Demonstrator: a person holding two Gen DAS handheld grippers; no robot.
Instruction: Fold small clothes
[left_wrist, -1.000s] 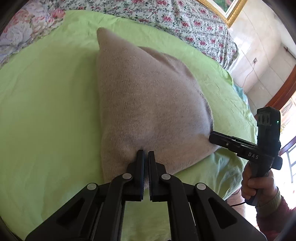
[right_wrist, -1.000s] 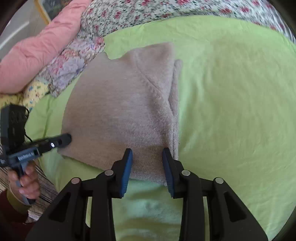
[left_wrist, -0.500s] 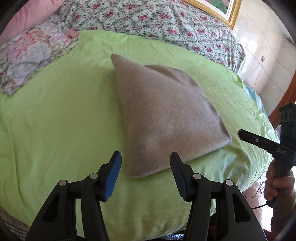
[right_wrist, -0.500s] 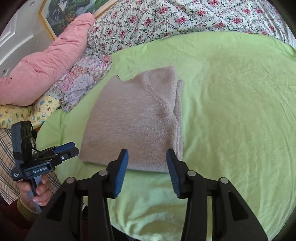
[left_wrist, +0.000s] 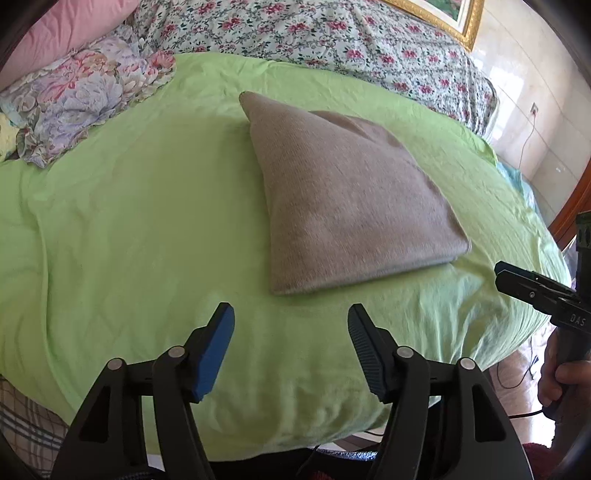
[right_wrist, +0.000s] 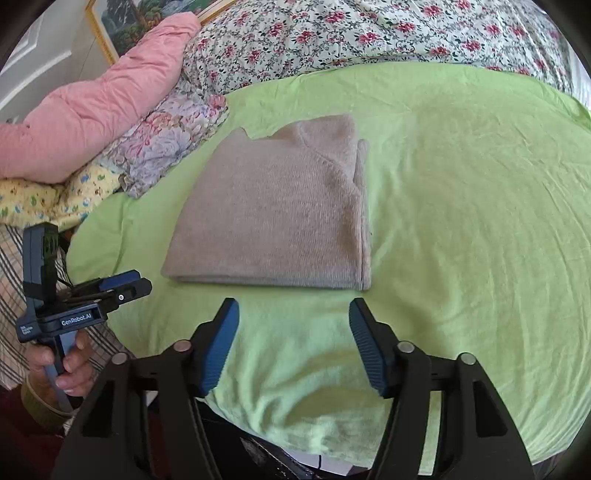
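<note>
Neatly folded on the green sheet (left_wrist: 129, 221) of the bed: one beige knit garment (left_wrist: 343, 199), lying flat and untouched. Just short of its near edge, in the left wrist view, the left tool (left_wrist: 291, 325), jaws wide apart after having just been opening, nothing between the blue pads (left_wrist: 214, 354), only bare sheet below. Same story from the other side: right tool (right_wrist: 293, 321) hanging just before the garment's folded hem, jaws likewise spread after having just been opening, empty, clear of the cloth.

Counted: one garment, two tools, two hands on pistol grips. Off the garment's right corner in the left view, the right tool seen side-on, gripped by a hand (left_wrist: 561, 373) at the frame's edge. Near the garment's left corner in the right view, the left tool side-on, held by the other hand (right_wrist: 62, 365).

Seen only from the right: collar notch and stacked layers of the fold, a pink quilt (right_wrist: 92, 103) and a yellow printed pillow (right_wrist: 40, 199). Seen only from the left: a tiled wall with a socket and hanging cord (left_wrist: 528, 129). Shared by both: the flowered bedspread (left_wrist: 332, 40) behind and a pastel floral cushion (left_wrist: 81, 99).
</note>
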